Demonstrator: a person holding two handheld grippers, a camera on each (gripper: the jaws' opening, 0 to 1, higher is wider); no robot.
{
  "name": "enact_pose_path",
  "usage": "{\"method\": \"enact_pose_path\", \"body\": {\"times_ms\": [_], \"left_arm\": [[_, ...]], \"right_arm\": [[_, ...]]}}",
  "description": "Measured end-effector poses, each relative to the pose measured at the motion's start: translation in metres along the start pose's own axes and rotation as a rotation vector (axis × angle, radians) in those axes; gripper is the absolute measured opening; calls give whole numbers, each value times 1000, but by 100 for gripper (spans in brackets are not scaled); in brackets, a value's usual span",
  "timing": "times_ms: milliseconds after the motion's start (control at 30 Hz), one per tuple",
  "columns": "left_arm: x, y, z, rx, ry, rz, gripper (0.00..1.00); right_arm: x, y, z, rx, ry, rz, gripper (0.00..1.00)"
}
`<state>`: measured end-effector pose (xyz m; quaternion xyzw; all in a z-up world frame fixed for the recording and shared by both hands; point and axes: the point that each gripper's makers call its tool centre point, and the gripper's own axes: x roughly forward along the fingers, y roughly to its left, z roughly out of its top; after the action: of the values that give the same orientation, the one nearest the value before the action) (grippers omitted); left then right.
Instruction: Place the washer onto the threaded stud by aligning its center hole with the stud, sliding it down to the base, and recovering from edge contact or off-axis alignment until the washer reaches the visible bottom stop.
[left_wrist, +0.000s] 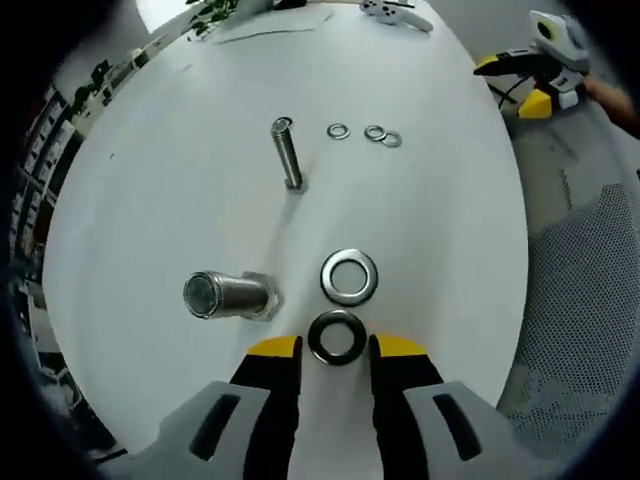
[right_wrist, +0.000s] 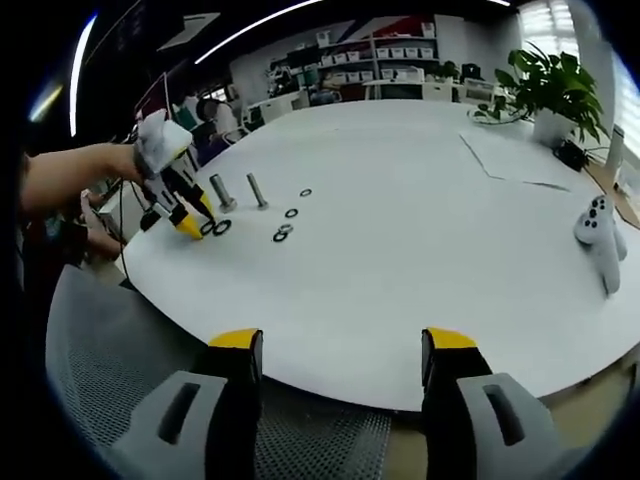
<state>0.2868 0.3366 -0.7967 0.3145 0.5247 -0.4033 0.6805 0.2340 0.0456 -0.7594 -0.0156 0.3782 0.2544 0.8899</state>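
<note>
**Dark washer between the jaws, not yet gripped: risk of a skewed pick and off-axis seating**

In the left gripper view the dark washer (left_wrist: 336, 338) lies flat on the white worktop (left_wrist: 440, 230), directly between the tips of the left gripper (left_wrist: 336, 348), whose jaws stand open to either side of it with a gap showing (no grip is evident). A second, bright washer (left_wrist: 349, 277) lies just ahead of it, close to touching. The large threaded stud (left_wrist: 228, 295) stands ahead and to the left of the jaws; a slimmer bolt (left_wrist: 287, 152) stands farther ahead, with three small washers (left_wrist: 365, 132) beyond it.

Judged risks: closing on a flat ring may tip or squirt it forward into the bright washer; a tilted hold would likely catch the stud's top edge or its threads and jam short of the base.

The right gripper (right_wrist: 340, 345) hangs open and empty over the near worktop edge, well apart from the work.
</note>
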Motion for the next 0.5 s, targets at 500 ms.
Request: {"method": "enact_pose_path", "body": {"times_ms": [500], "left_arm": [[-1,2,0,7,-24,-3,21]], "right_arm": [[0,-1,1,2,-5,-2,66]]}}
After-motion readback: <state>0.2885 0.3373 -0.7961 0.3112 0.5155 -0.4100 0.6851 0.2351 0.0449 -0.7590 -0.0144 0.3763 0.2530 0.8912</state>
